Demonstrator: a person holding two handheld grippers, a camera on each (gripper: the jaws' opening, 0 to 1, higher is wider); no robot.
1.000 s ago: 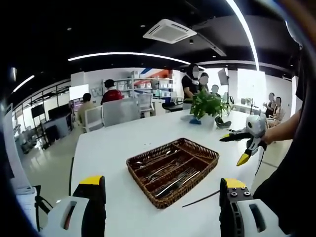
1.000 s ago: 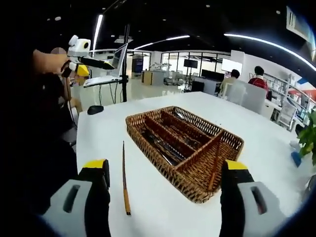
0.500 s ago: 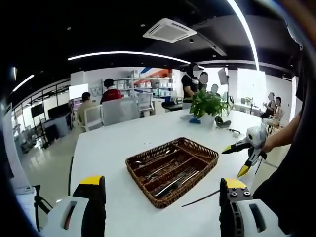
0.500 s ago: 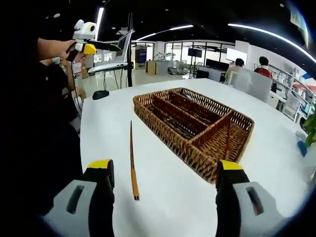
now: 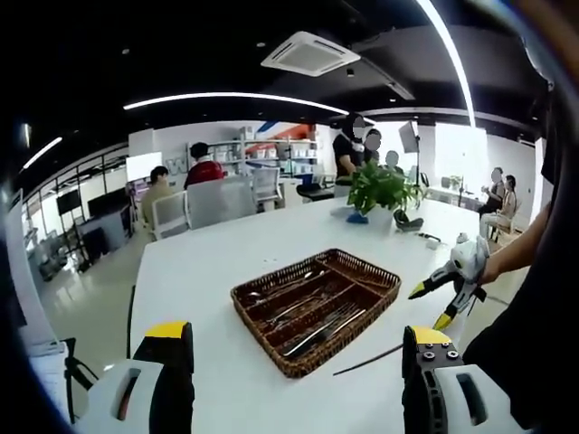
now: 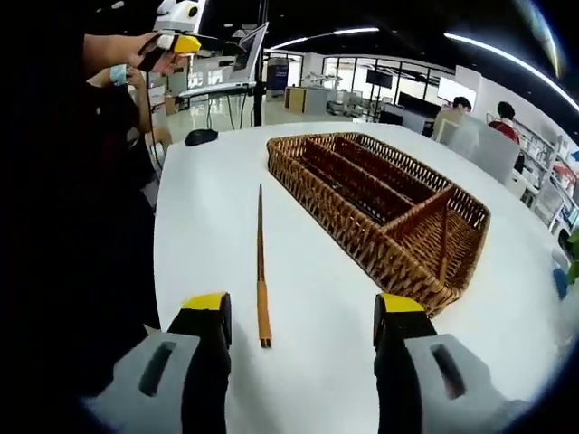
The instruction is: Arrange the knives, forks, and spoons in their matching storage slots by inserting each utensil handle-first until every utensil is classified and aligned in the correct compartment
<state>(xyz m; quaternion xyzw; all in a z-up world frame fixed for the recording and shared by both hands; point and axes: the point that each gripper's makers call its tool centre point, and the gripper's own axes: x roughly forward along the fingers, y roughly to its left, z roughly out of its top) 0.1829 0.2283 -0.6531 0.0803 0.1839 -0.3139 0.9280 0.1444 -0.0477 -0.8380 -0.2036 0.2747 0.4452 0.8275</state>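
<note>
Thin stick-like utensil point(image 6: 261, 267) lies alone on the white table point(image 6: 208, 208), just beside the wicker tray point(image 6: 380, 203). It looks light, stiff and slippery; best pinched at the thicker orange end. Right gripper point(image 6: 303, 312) is spread wide and empty above that end. Left gripper point(image 5: 298, 339) is wide and empty too.

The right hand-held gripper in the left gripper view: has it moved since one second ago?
Yes. Judged against the basket, the right hand-held gripper has dropped lower toward the table, its tips now level with the basket's near side.
</note>
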